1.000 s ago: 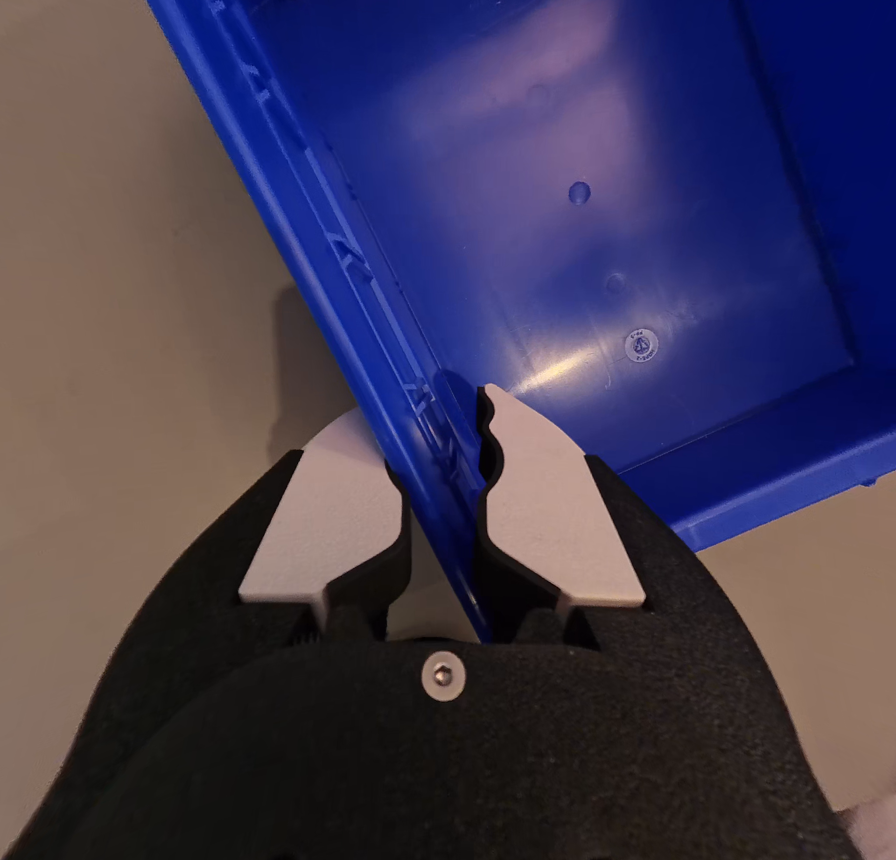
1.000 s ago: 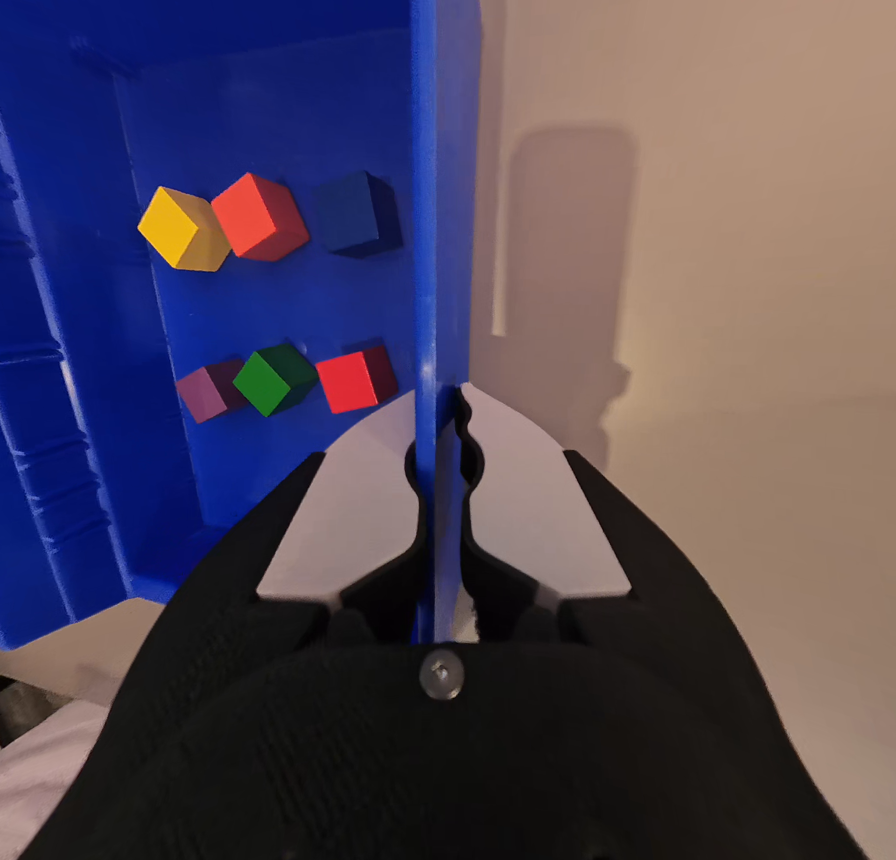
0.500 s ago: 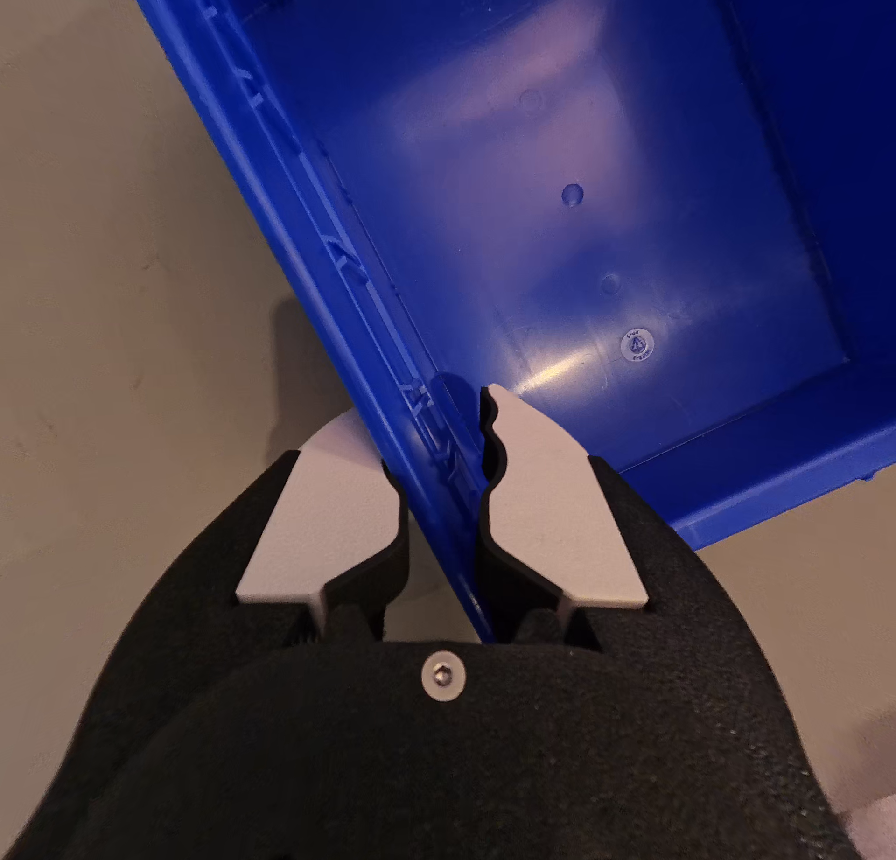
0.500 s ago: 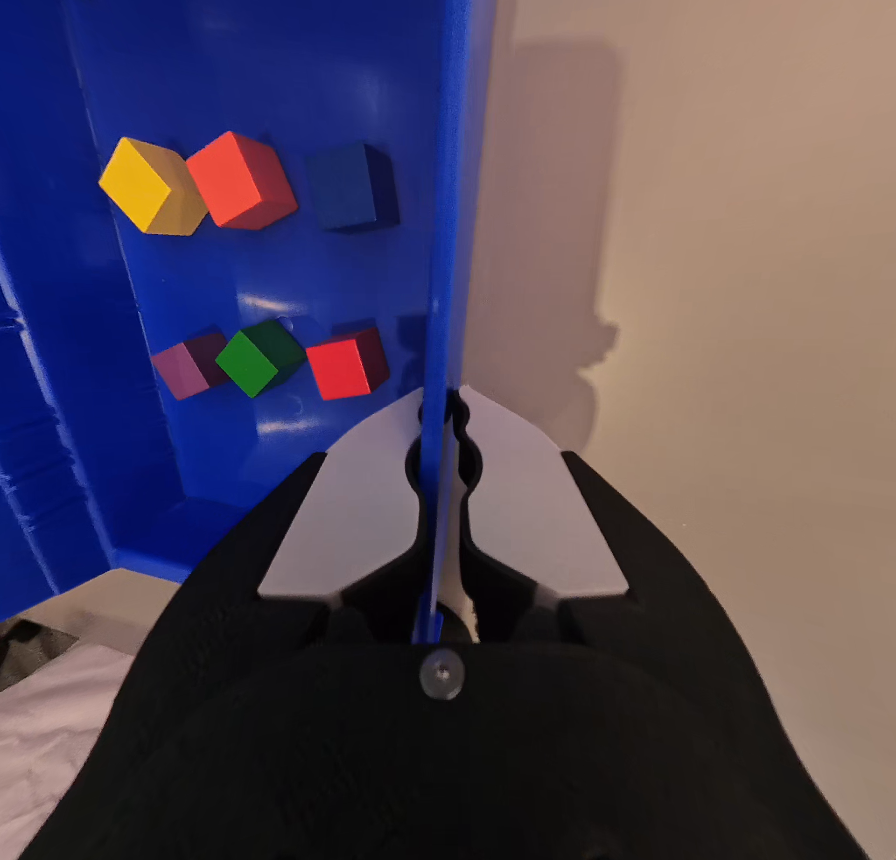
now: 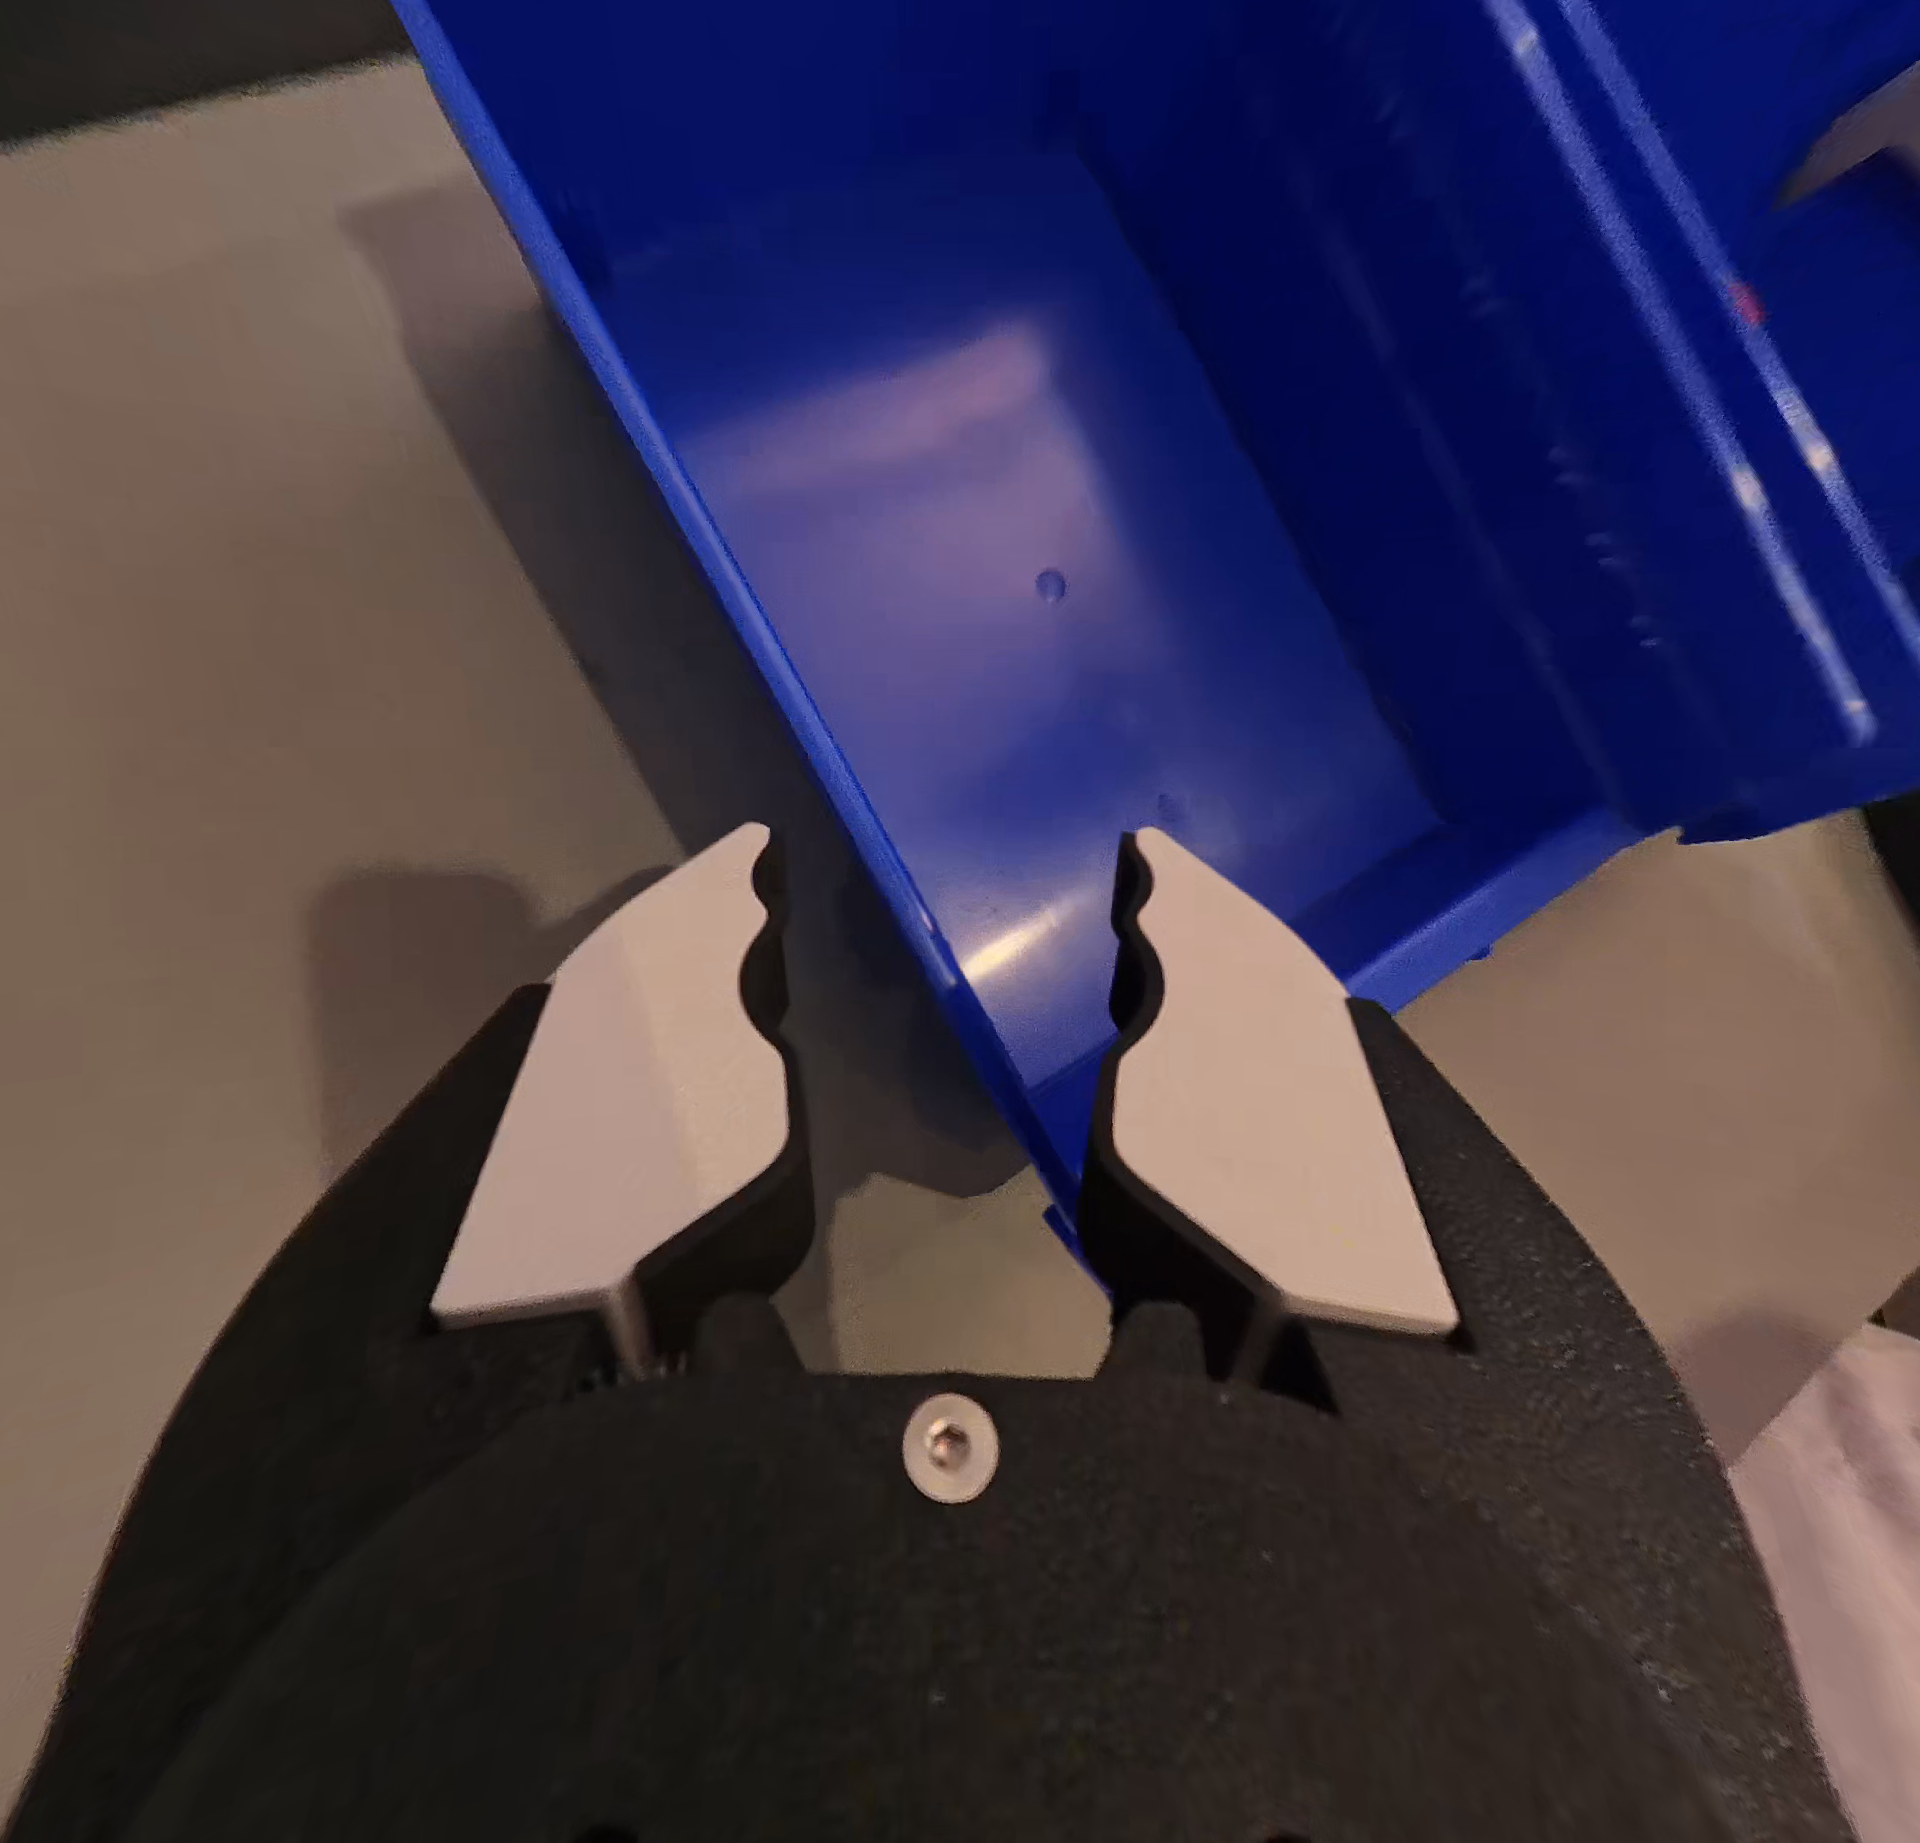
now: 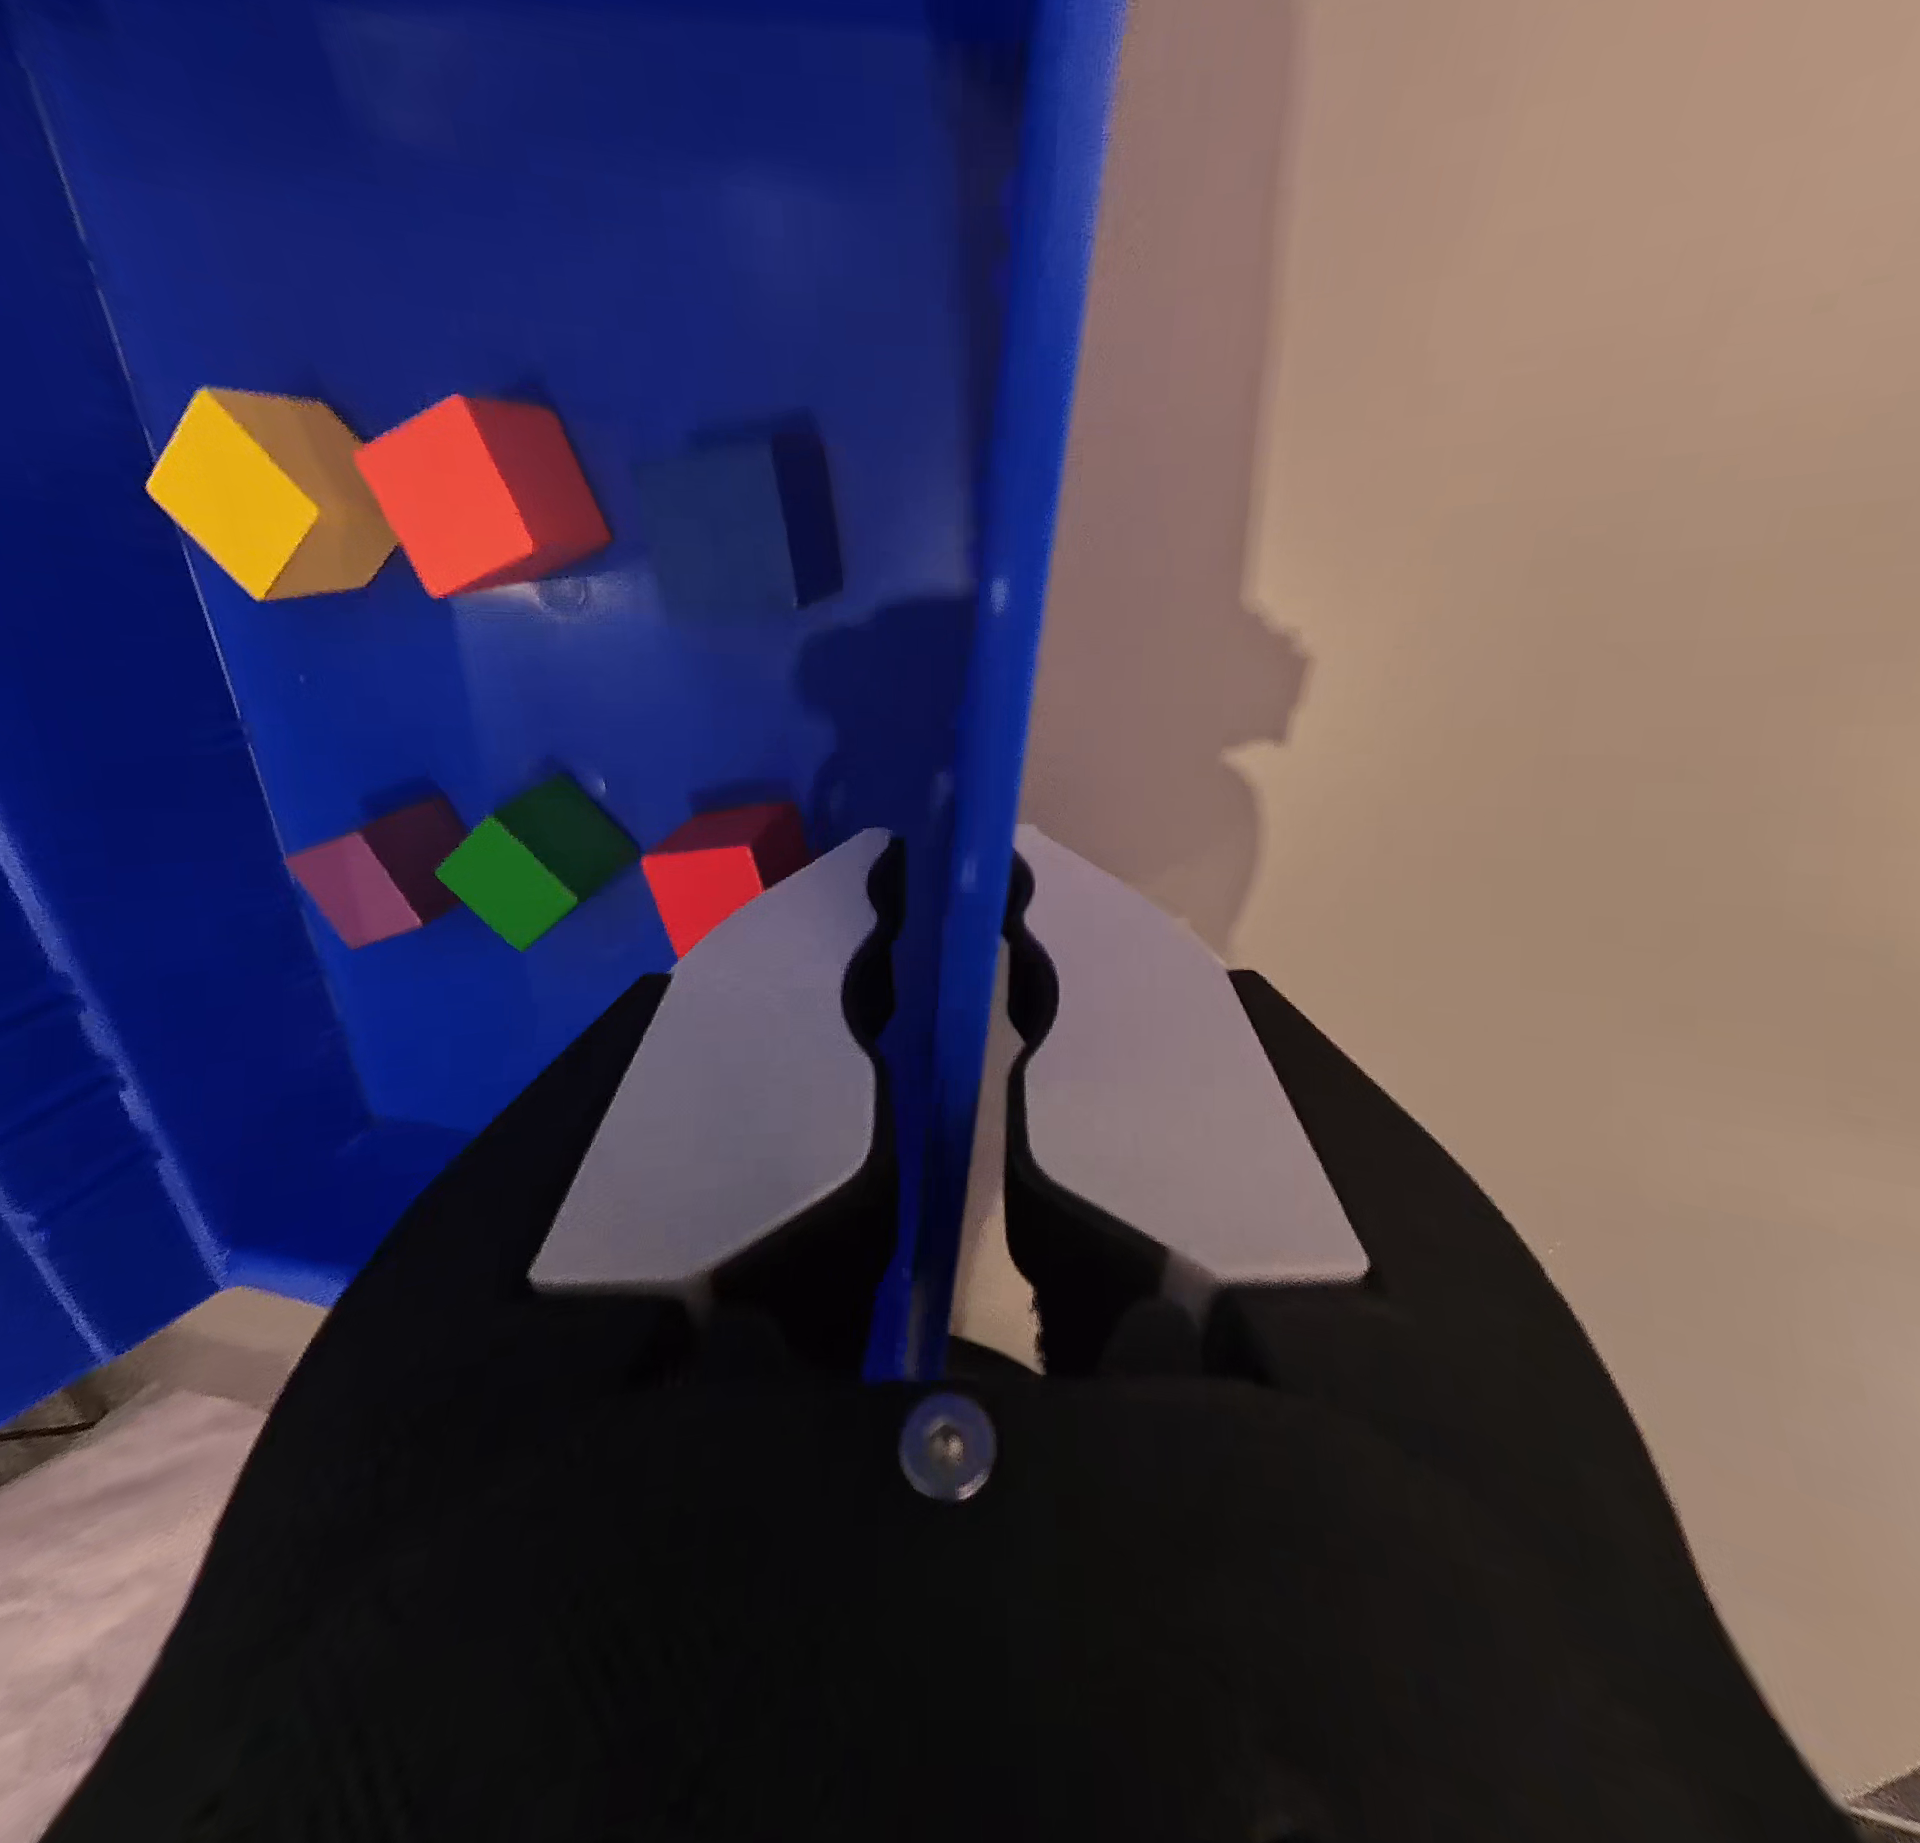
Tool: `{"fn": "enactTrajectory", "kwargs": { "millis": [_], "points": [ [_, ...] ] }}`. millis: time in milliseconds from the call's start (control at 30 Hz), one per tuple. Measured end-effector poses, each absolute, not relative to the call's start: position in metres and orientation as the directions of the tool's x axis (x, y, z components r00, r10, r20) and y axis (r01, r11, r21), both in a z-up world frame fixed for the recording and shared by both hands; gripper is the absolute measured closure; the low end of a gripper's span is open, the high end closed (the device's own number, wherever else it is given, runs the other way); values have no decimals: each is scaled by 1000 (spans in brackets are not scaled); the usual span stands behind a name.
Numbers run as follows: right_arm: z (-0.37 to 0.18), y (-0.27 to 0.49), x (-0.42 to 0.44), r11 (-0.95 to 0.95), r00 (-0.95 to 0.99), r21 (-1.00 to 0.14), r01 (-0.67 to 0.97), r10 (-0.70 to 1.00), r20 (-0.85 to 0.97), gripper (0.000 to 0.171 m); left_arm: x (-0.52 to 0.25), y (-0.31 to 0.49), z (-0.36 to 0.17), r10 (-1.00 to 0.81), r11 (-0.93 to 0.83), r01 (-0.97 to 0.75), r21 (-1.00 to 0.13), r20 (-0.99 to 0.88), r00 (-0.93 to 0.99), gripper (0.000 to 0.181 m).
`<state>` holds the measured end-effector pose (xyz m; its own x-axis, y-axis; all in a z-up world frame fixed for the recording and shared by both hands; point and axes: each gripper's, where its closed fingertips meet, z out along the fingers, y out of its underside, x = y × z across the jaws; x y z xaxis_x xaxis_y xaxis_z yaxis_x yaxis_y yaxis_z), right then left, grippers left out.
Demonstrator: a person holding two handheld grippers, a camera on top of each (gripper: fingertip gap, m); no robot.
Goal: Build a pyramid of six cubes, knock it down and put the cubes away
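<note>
With all six cubes lying in the blue bin just left of the right hand-held gripper, which pinches its side wall, and the left hand-held gripper spread astride the opposite wall, release gently without jolting the bin on the worktop.

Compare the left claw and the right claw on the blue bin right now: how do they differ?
The left claw is open, with the blue bin wall loose in the gap; the right claw is shut on the opposite wall. The left claw's end of the bin looks empty; six cubes lie beside the right claw. Both straddle a bin wall.
</note>
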<state>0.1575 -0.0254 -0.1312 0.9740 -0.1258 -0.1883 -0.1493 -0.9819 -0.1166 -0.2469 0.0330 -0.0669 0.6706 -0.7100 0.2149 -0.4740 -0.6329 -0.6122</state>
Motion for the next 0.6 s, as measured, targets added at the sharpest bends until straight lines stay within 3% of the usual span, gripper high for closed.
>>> {"fn": "enactTrajectory", "kwargs": {
  "millis": [133,300,400,600],
  "points": [
    [-139,-26,159,-992,982,-41,-119,-112,-150,164,-260,44,-11,-733,-544,-460,-702,132,667,124],
    [-139,-26,158,-992,980,-13,-128,-125,-154,164,-280,70,60,-728,-410,-477,-778,-36,685,128],
    [-140,-26,158,-992,982,4,-123,-122,-142,165,-297,86,89,-674,-395,-393,-831,-28,738,131],
    [-139,-29,160,-996,979,22,-89,-91,-182,164,-323,99,73,-668,-397,-318,-861,33,743,143]
  ]
}}
